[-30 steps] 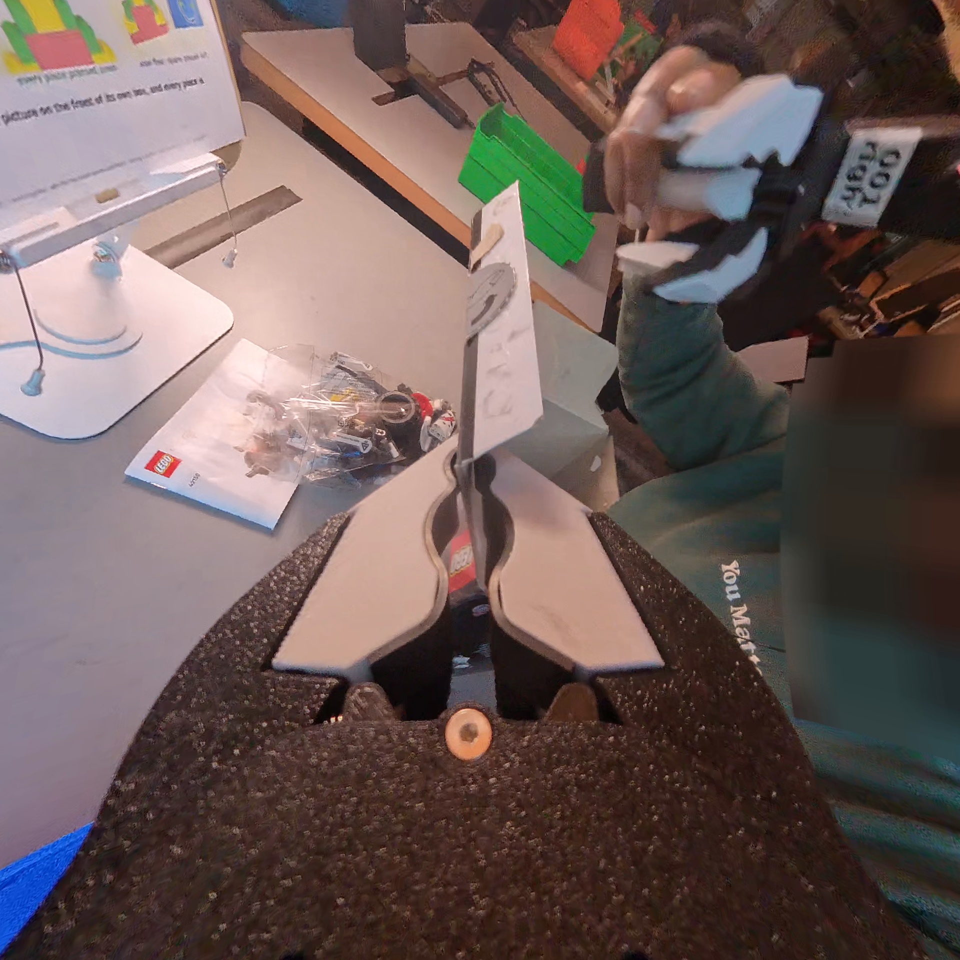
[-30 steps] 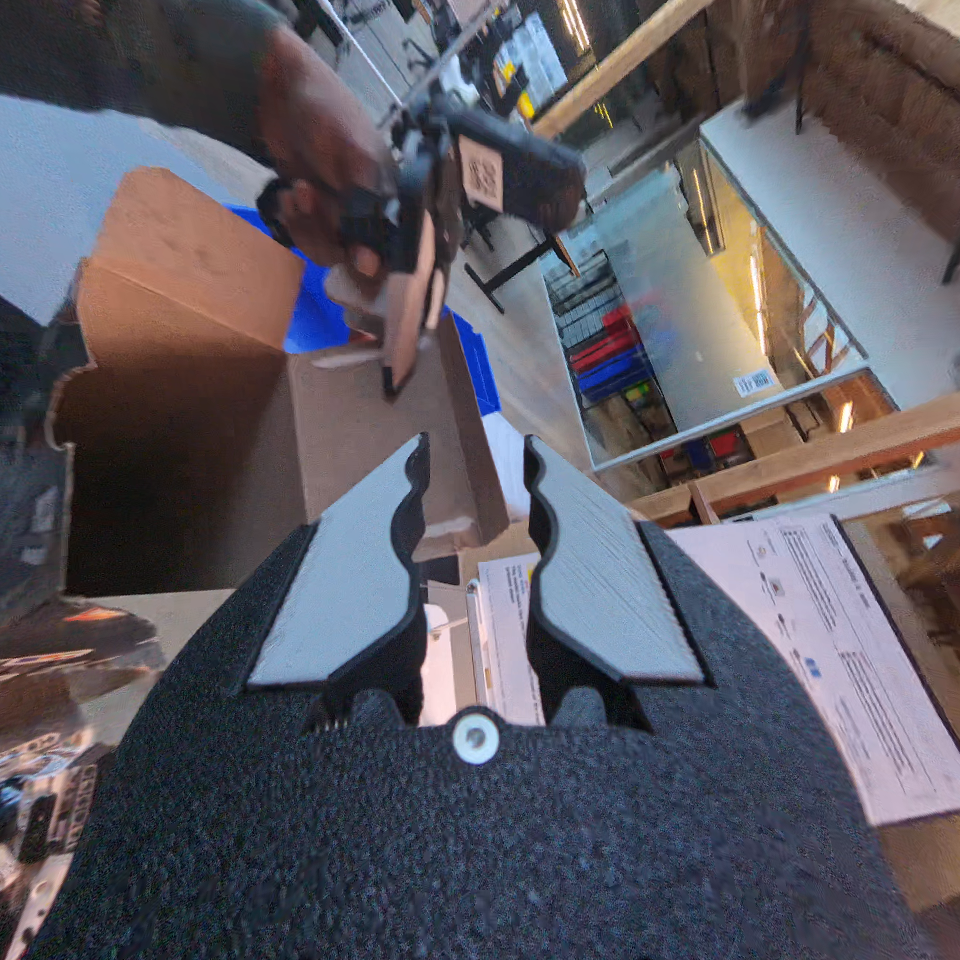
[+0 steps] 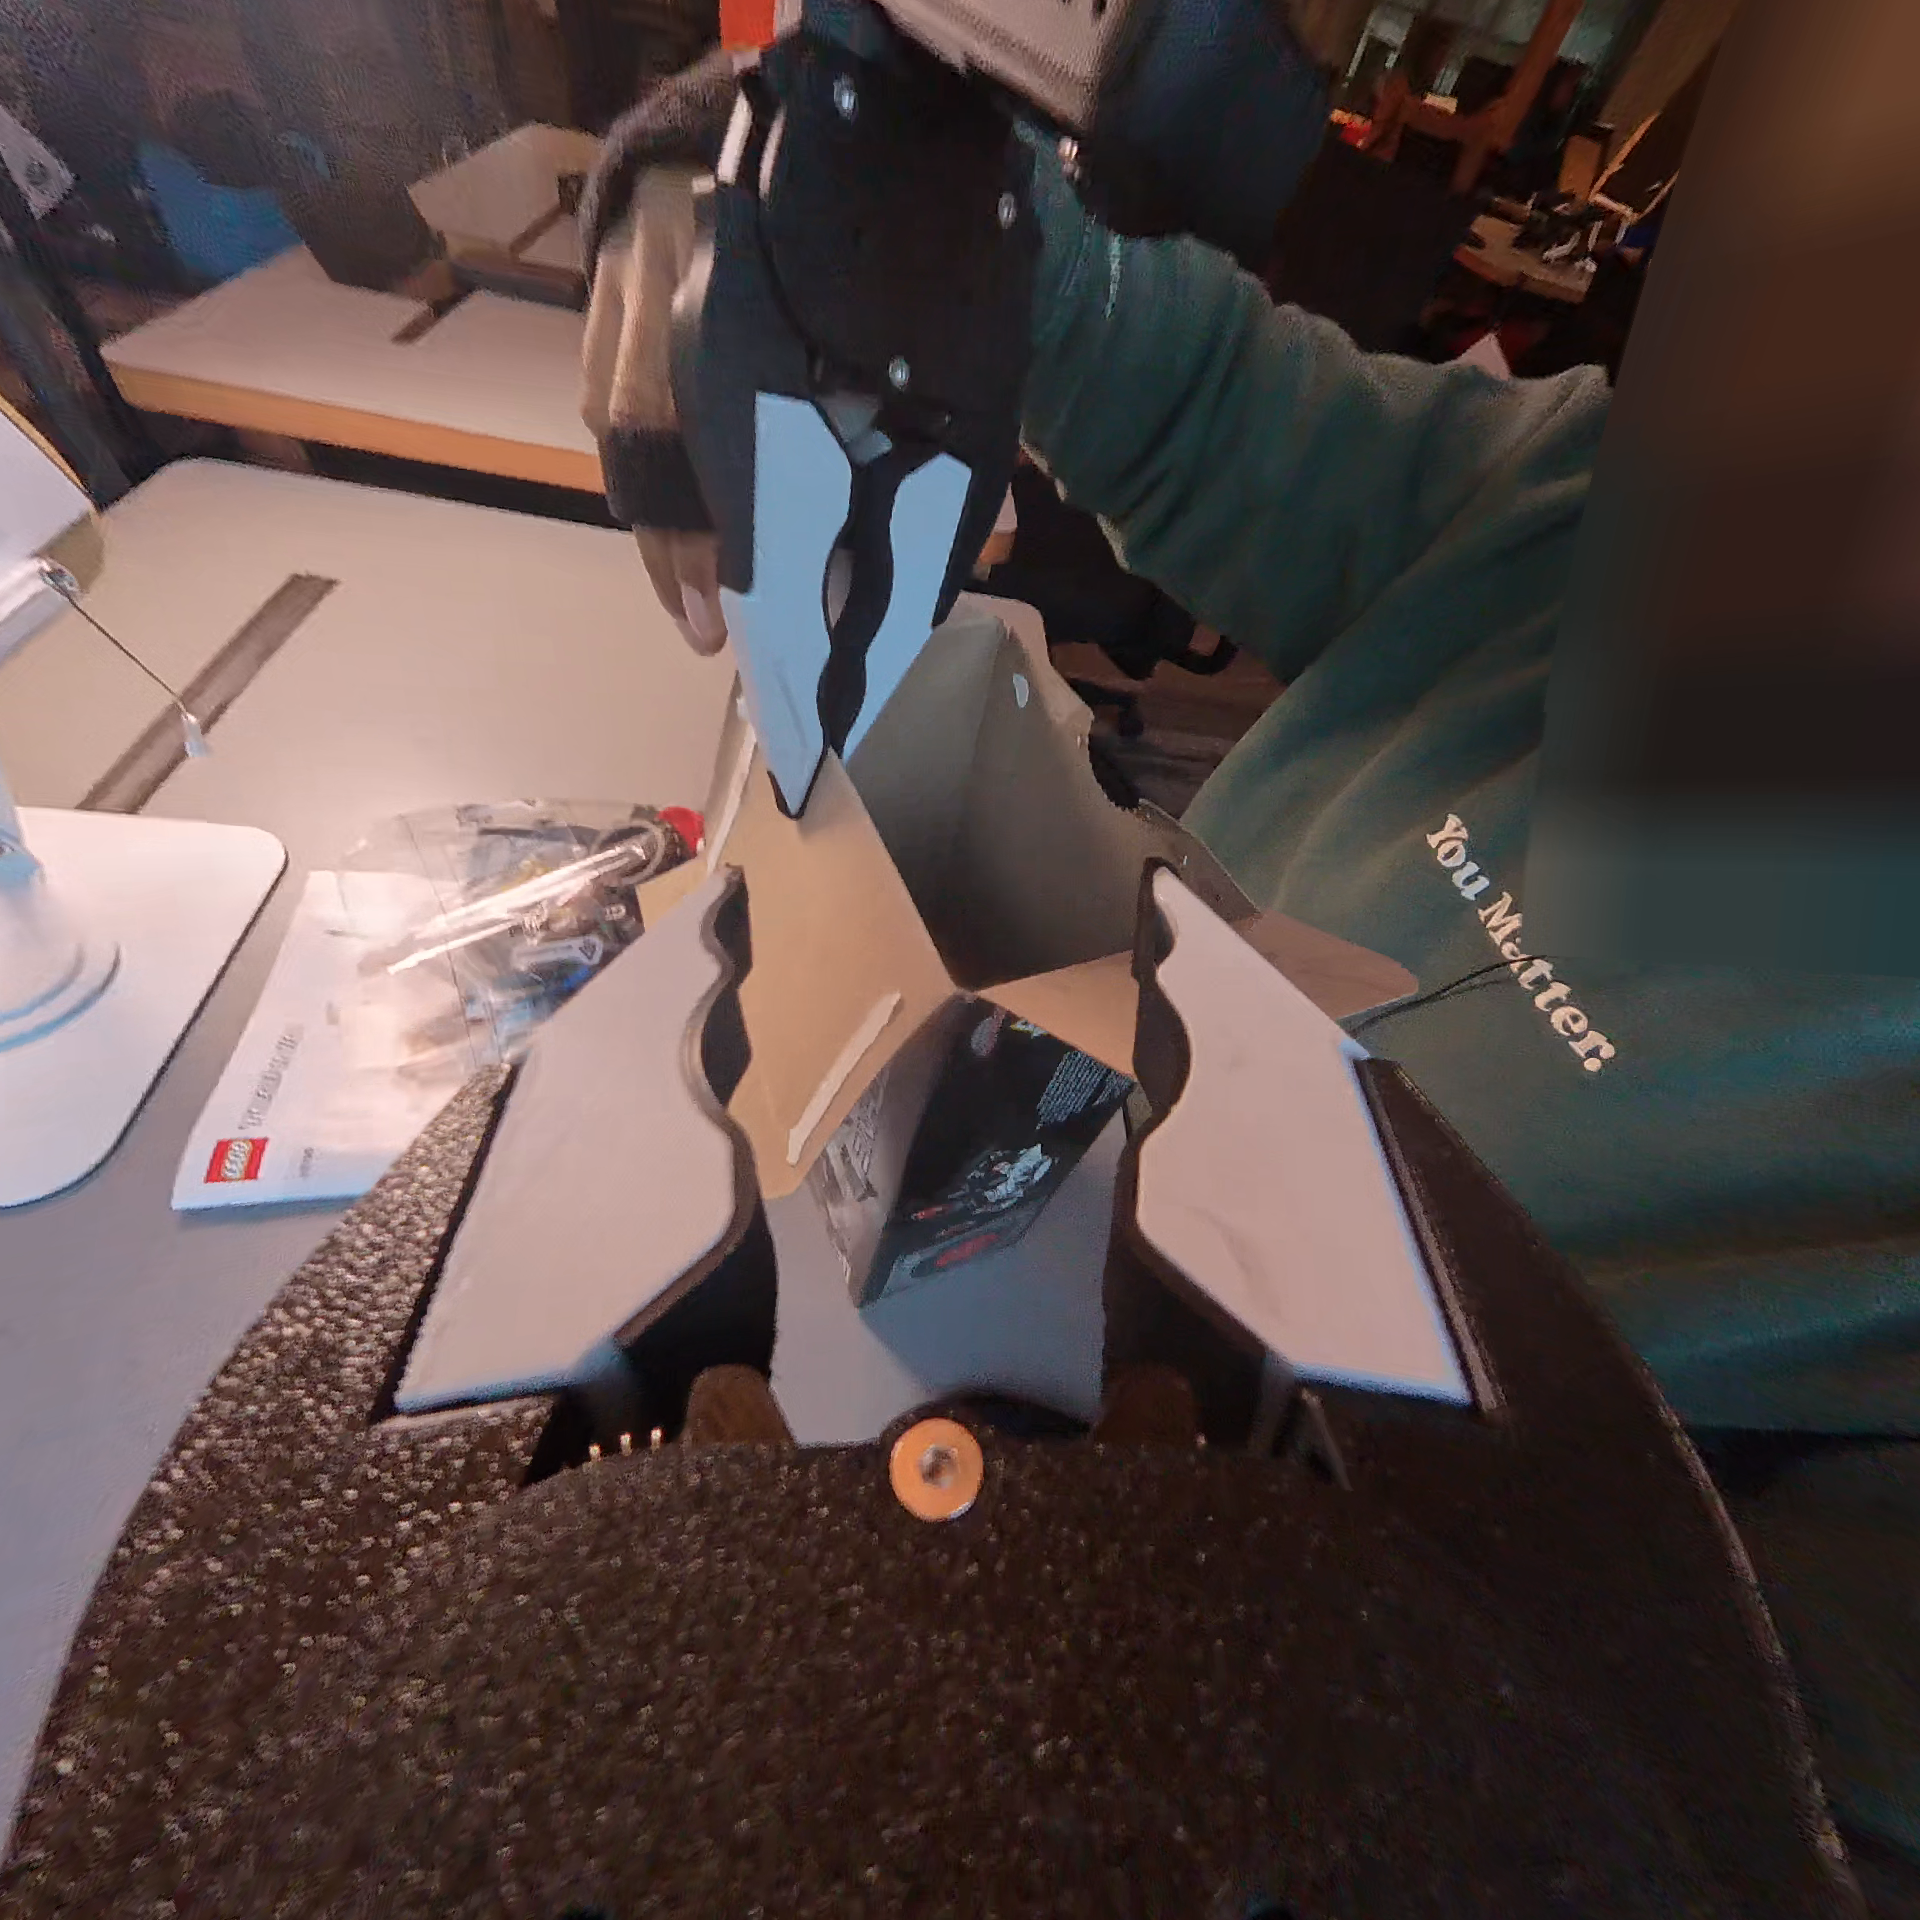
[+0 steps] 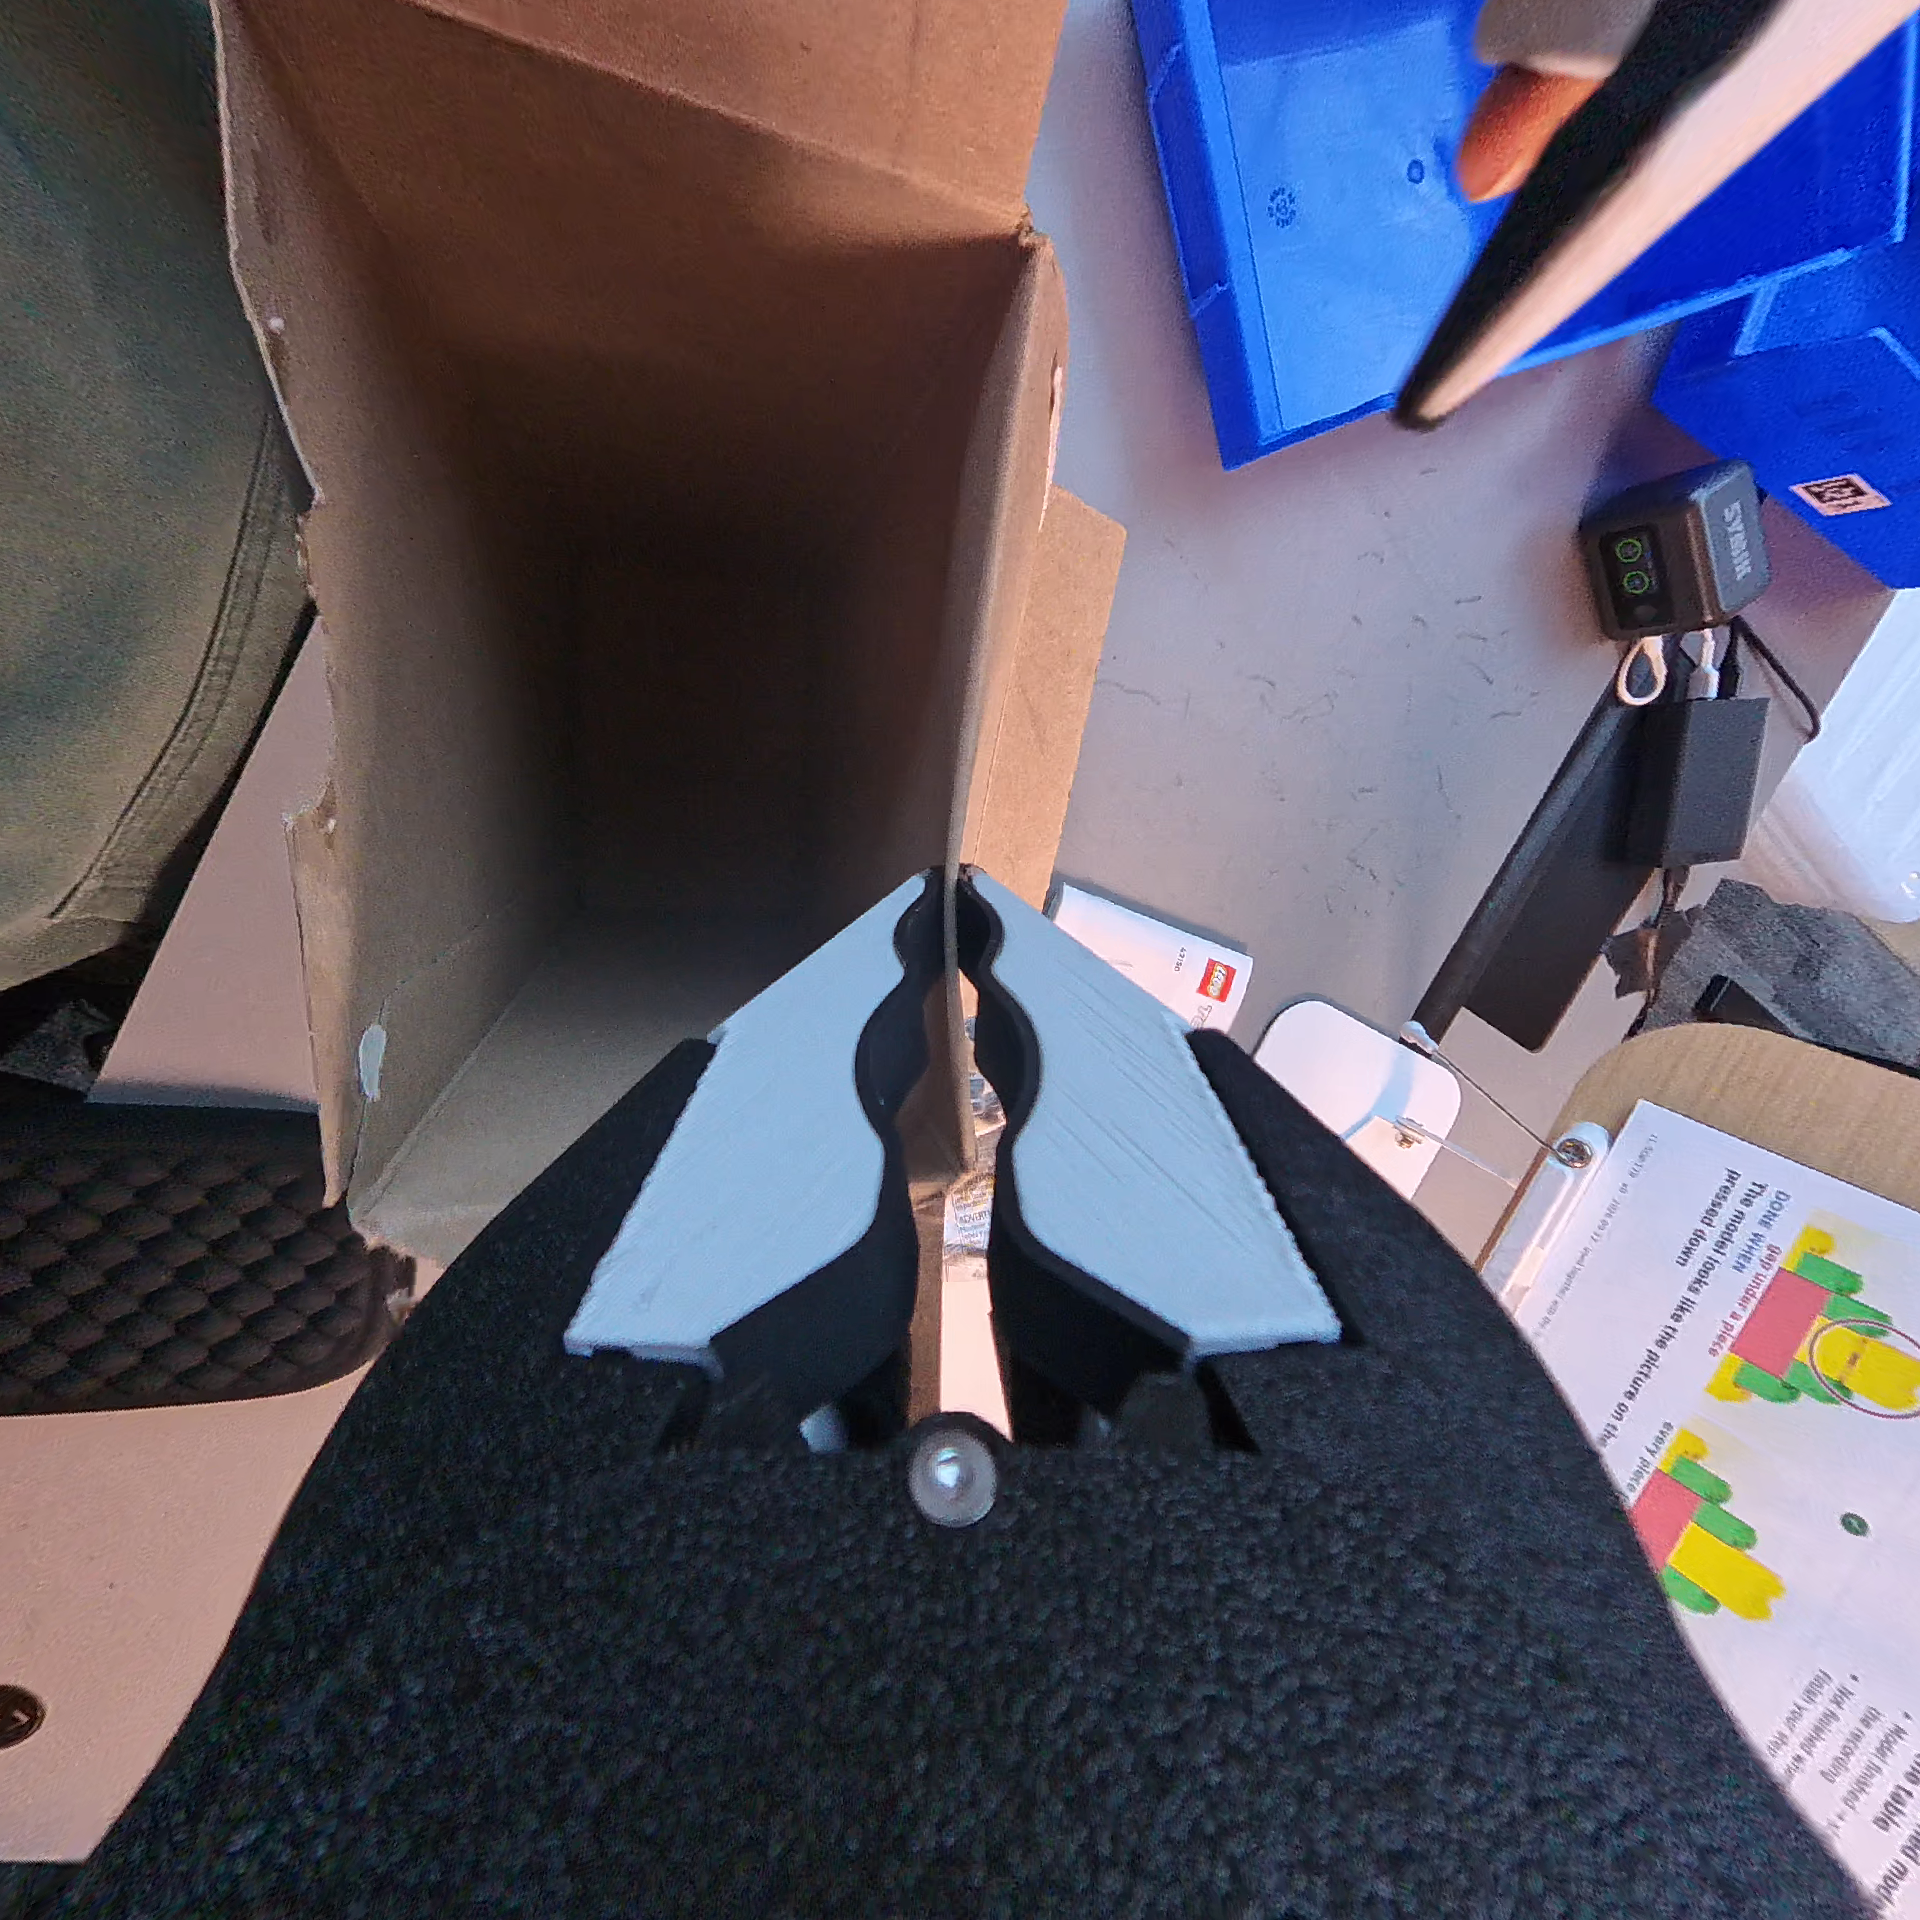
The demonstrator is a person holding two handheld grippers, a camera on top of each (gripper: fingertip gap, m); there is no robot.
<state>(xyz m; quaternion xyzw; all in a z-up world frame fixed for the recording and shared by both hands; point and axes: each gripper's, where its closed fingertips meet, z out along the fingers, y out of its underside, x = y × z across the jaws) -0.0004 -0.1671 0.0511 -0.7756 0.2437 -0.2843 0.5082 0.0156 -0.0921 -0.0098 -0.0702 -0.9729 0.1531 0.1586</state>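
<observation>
The right gripper [image 4: 951,883] pinches a wall of the open cardboard box [image 4: 644,416].

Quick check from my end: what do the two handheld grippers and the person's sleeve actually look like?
Both grippers, left gripper and right gripper, have a black, grainy-textured body, two flat light-grey fingers with wavy black inner edges, and a silver screw centred at the base. The person wears a teal-green fleece sleeve and a dark fingerless glove.
</observation>
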